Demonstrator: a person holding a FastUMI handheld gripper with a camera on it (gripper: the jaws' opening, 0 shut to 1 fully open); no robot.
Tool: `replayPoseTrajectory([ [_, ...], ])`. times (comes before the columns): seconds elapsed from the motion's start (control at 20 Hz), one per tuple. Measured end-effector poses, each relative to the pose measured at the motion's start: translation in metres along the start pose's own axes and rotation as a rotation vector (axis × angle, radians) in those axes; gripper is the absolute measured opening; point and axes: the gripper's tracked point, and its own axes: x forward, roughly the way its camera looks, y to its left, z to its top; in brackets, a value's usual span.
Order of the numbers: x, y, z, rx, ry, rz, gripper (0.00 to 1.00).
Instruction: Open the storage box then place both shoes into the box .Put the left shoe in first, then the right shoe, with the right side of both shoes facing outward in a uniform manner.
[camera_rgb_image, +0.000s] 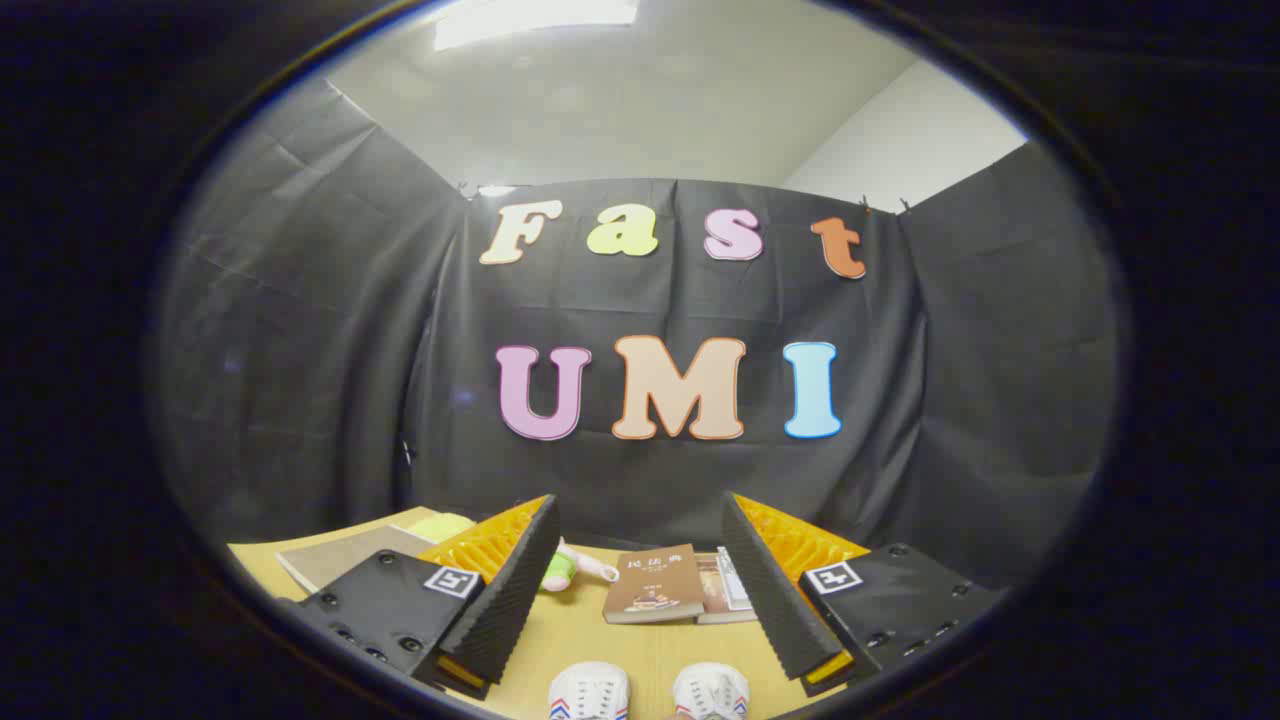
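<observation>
Two white shoes with red and blue side stripes stand side by side on the wooden table, toes toward me: one shoe (589, 692) on the left and the other shoe (711, 690) on the right. My gripper (640, 585) hangs above them, open, with nothing between its fingers (510, 590). Both shoes lie below and between the fingertips. Only their toe ends show.
Beyond the fingers, a brown book (655, 584) lies on the table (620, 650) with another book (722, 588) beside it. A small green and pink toy (572, 567) lies by the left finger. A grey-brown flat pad (335, 555) and a yellow-green object (440, 525) sit at the far left.
</observation>
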Motion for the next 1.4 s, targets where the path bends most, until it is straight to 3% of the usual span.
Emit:
replayPoseTrajectory([
  [0.65, 0.001, 0.004, 0.021, -0.051, -0.039, -0.009, 1.0],
  [0.95, 0.004, 0.005, 0.017, -0.007, -0.045, -0.003, 1.0],
  [1.4, -0.006, 0.036, -0.028, 0.14, 0.081, 0.138, 1.0],
])
